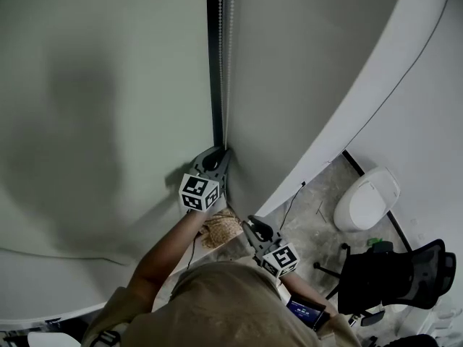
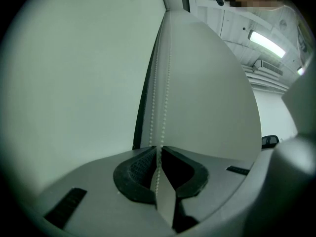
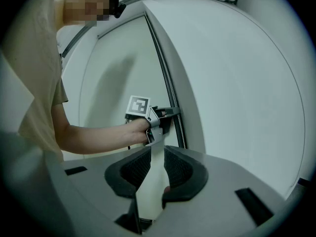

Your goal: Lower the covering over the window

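Observation:
A grey-green roller blind (image 1: 108, 85) covers the window, with a second panel (image 1: 289, 71) to its right. Between them a dark frame strip (image 1: 214, 49) runs down, and a white bead chain (image 1: 226, 49) hangs along it. My left gripper (image 1: 221, 154) is raised to the chain's lower part. In the left gripper view its jaws (image 2: 159, 149) pinch one strand of the bead chain (image 2: 160, 93). My right gripper (image 1: 249, 226) sits lower and to the right, apart from the chain. Its jaws (image 3: 158, 149) stand slightly open with nothing between them, pointed at the left gripper (image 3: 170, 113).
A curved white wall (image 1: 376, 78) sweeps down at the right. On the stone floor below are a white rounded bin (image 1: 367, 197), a black office chair (image 1: 394, 277) and a thin cable (image 1: 293, 204). A woven object (image 1: 223, 228) lies under the grippers.

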Demonstrator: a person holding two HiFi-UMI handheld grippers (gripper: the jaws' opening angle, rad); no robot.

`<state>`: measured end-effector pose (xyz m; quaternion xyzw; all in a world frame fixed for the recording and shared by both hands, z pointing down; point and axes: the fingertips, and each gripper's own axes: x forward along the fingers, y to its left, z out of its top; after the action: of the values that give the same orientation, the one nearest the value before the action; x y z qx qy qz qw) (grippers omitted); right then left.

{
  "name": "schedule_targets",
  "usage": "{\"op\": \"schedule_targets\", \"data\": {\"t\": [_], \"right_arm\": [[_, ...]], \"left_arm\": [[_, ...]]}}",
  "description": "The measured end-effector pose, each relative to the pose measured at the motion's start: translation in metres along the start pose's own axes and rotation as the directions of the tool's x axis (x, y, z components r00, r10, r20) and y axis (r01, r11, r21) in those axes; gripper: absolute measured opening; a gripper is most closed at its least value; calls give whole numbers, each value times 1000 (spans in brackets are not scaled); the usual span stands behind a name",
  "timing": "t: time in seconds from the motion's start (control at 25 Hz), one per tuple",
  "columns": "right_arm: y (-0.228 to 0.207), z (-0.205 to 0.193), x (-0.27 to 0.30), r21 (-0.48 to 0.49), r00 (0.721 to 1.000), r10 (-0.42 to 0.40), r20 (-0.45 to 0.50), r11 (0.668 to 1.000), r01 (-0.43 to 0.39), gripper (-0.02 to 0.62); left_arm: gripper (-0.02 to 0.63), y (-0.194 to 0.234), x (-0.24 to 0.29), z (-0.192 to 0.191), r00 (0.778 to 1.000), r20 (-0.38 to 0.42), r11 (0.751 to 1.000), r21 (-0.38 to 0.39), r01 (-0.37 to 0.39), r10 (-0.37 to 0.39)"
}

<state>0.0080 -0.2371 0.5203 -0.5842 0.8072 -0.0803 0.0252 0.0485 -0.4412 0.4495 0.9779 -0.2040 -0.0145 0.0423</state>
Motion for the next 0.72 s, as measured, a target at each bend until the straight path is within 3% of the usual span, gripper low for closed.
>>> {"op": "schedule_targets", "data": {"t": [0.08, 0.32, 0.44, 0.6, 0.72], "right_arm": [[-1, -1, -1, -5, 1000, -1, -16, 1000, 1, 71], [6, 12, 5, -11, 1000, -5, 2, 1000, 5, 71], [5, 16, 3, -21, 1000, -2, 22, 1000, 2, 71], [1, 7, -7, -27, 1000, 1, -20, 1000, -2, 71], [4, 22, -4, -39, 997, 47, 56, 998, -45, 71]], "left_arm": [[24, -3, 1, 0, 1000, -1, 1000, 9, 11, -11], [18, -12, -23, 2, 999, -6, 999, 1, 45, -45], [17, -34, -41, 2, 996, -9, 996, 19, 93, -92], [17, -70, -70, -8, 990, -25, 989, 58, 139, -138], [17, -82, -84, -17, 991, -30, 990, 49, 132, -130]]}}
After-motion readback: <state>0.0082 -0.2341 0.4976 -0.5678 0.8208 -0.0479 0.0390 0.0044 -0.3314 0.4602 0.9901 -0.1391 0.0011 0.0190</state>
